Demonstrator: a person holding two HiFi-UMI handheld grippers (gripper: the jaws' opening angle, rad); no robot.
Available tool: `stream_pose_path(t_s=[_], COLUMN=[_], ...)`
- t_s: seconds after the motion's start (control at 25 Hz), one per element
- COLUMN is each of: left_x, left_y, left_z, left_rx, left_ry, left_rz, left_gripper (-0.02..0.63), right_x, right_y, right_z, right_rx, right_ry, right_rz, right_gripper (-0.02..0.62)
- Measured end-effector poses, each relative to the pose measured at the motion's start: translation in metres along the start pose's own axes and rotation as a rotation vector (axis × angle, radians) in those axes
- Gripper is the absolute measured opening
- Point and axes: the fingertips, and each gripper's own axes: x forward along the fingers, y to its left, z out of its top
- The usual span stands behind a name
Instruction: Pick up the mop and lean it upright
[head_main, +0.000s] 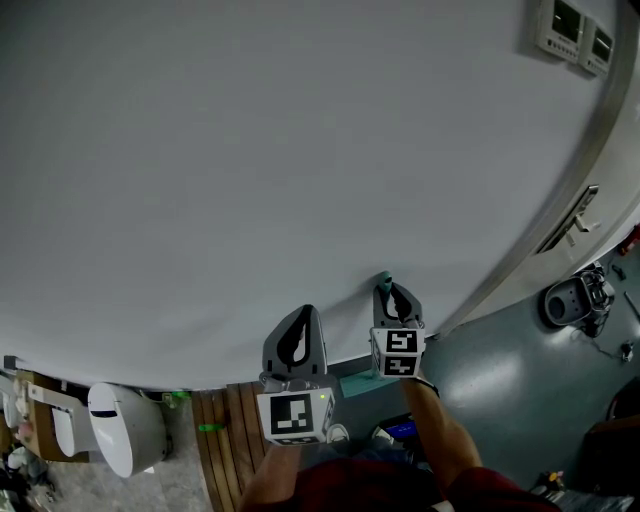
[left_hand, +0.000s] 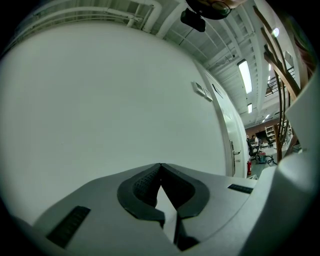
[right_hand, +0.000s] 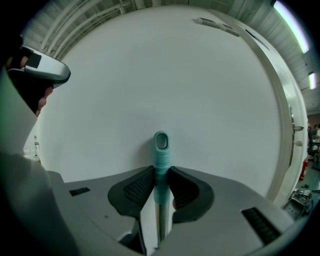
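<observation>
Close before the pale wall (head_main: 250, 150), the mop (right_hand: 161, 150) stands upright. Its teal handle end, with an oval hanging hole, rises just above the right tongs (right_hand: 161, 172). Their dark ribbed pads are clamped on the teal sleeve from both sides, and the metal shaft runs down below them. Whether the handle touches the wall cannot be told. Just beside them, the left tongs (left_hand: 160, 167) face the same bare wall, jaws closed tip to tip with nothing between.
</observation>
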Motion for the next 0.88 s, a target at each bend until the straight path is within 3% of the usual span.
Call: stream_pose_path(t_s=[0.88], left_x=[-0.001], left_y=[-0.013], left_z=[-0.003], left_rx=[0.006], left_ry=[0.014], left_rz=[-0.023], left_gripper=[0.014], right_x=[-0.082], right_y=[0.004], right_z=[-0.009], right_rx=[-0.009], right_ry=[-0.043], right_rz=[0.016], right_gripper=[0.106])
